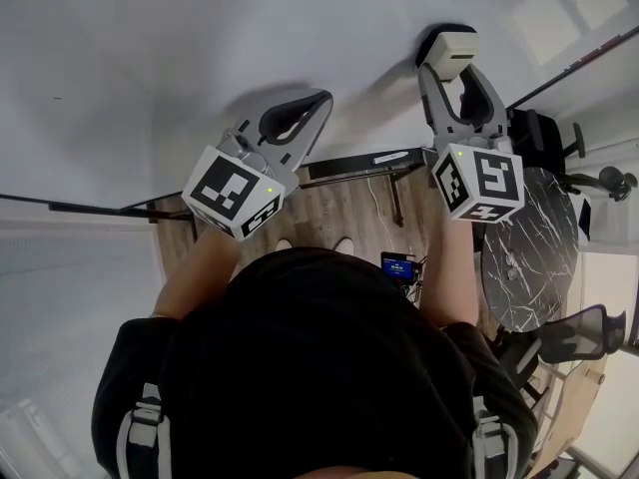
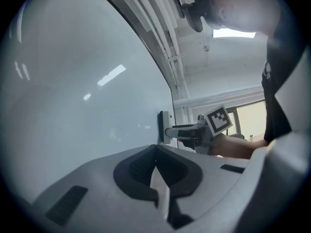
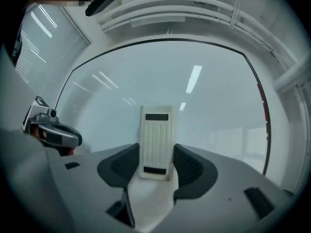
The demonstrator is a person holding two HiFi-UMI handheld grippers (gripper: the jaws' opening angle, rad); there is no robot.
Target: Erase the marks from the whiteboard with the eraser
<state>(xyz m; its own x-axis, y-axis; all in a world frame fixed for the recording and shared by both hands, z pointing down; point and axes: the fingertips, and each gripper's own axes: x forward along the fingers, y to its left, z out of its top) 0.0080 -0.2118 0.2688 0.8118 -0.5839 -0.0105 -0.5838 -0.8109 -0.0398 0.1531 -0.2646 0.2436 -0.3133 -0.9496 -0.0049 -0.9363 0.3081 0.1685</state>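
Note:
The whiteboard [image 1: 200, 58] fills the upper part of the head view, and I see no clear marks on it near the grippers. My right gripper [image 1: 451, 65] is shut on a white ribbed eraser [image 1: 452, 51] whose dark face presses against the board. In the right gripper view the eraser [image 3: 156, 142] stands upright between the jaws of the right gripper [image 3: 156, 155], in front of the whiteboard [image 3: 204, 96]. My left gripper [image 1: 312, 105] is shut and holds nothing, close to the board and left of the eraser. The left gripper [image 2: 155, 148] looks along the whiteboard [image 2: 73, 96] at the eraser [image 2: 165, 126].
The board's marker ledge [image 1: 369, 160] runs below the grippers. A round black marble table [image 1: 529, 257] and office chairs [image 1: 579, 332] stand at the right on the wood floor [image 1: 349, 213]. Window blinds [image 3: 43, 52] show to the left in the right gripper view.

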